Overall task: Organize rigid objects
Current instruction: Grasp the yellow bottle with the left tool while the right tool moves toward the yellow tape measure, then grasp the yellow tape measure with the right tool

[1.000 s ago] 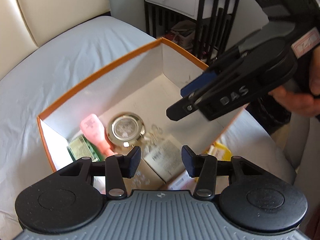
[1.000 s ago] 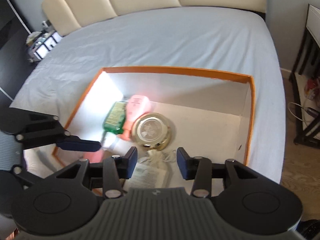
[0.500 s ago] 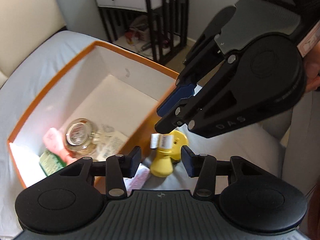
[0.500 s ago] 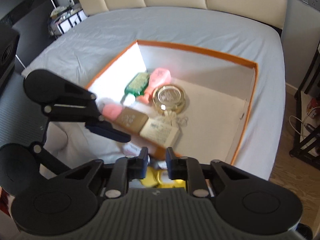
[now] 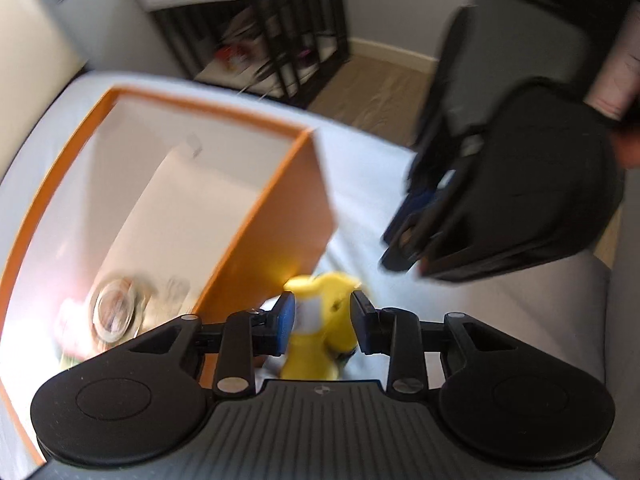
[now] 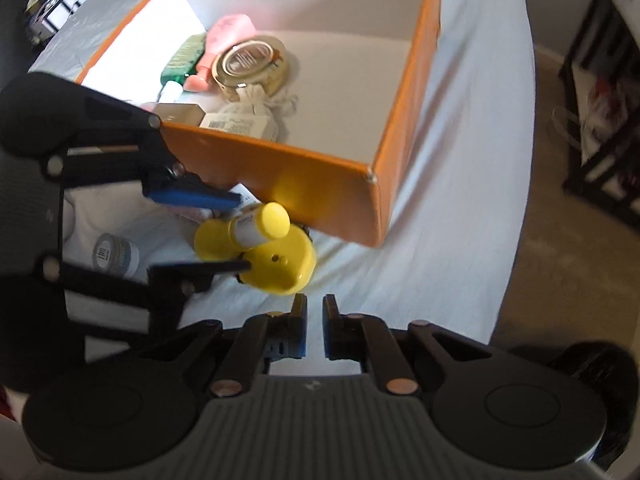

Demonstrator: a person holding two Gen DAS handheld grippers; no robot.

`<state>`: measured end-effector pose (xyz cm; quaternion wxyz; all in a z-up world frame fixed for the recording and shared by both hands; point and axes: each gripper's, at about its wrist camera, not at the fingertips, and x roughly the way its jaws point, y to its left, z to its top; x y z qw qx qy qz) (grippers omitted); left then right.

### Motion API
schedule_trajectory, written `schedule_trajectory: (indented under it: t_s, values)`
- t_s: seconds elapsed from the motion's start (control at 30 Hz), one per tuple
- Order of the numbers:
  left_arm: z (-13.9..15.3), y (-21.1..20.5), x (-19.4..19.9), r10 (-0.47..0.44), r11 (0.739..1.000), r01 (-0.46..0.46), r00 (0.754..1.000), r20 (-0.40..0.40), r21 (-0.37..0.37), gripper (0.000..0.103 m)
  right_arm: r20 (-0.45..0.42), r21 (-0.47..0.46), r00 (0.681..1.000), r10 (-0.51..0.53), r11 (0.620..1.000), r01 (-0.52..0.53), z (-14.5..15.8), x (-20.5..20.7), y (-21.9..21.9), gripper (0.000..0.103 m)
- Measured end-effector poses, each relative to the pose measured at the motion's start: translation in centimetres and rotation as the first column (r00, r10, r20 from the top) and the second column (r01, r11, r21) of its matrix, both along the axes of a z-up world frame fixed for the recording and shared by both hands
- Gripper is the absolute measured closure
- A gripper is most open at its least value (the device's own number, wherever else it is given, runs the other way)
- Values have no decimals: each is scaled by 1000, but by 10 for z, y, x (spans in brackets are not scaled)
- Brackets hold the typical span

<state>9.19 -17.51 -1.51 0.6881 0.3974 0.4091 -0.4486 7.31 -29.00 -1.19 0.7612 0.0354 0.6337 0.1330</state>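
Observation:
An orange box with white inside lies on the bed and holds a gold tin, a pink bottle, a green bottle and small cartons. Beside its near wall lie a yellow tube and a yellow round item. My left gripper is open, its fingers on either side of the yellow items, which also show blurred in the left wrist view. My right gripper is nearly shut and empty, just in front of the yellow round item.
A small round tin lies on the white sheet left of the yellow items. A black-framed nightstand stands beyond the bed's edge, over a wooden floor. The box's orange corner is close to both grippers.
Both grippers have pulled out of the box and dropped to the yellow items outside its near wall. My right gripper has narrowed. My left gripper now straddles the yellow items.

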Motion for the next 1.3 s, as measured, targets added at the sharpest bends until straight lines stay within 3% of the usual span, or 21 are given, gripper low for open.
schedule_trajectory:
  t_s: [0.07, 0.17, 0.37, 0.47, 0.53, 0.73, 0.87, 1.03, 1.3]
  values:
    - [-6, -7, -6, -41, 999, 40, 999, 26, 19, 71, -10, -2, 1000, 2, 1000, -2, -3, 0, 1, 94]
    - [-13, -10, -11, -31, 999, 30, 999, 32, 43, 71, -7, -19, 1000, 8, 1000, -8, -5, 2, 2, 93]
    - [-25, 2, -7, 169, 982, -174, 983, 68, 70, 69, -83, 18, 993, -87, 996, 88, -5, 3, -17, 93]
    - [-29, 0, -2, 200, 978, -202, 979, 37, 55, 61, -76, 37, 994, -79, 996, 82, -5, 4, -12, 93]
    - [-32, -2, 1, 215, 974, -216, 976, 27, 62, 62, -72, 33, 995, -68, 997, 71, -6, 8, -7, 92]
    - [-35, -2, 8, 216, 976, -216, 976, -19, 9, 65, -101, 33, 990, -103, 994, 107, -15, 21, -7, 92]
    - [-35, 3, 12, 212, 977, -213, 975, -61, -9, 68, -111, 26, 987, -120, 992, 123, -20, 26, -10, 81]
    - [-29, 7, 15, 202, 979, -204, 977, -67, -25, 75, -111, 28, 984, -139, 989, 143, -25, 29, -12, 81]
    - [-10, 32, 1, 218, 971, -220, 975, -34, -92, 76, -14, 59, 996, -92, 994, 92, -7, 26, 4, 81]
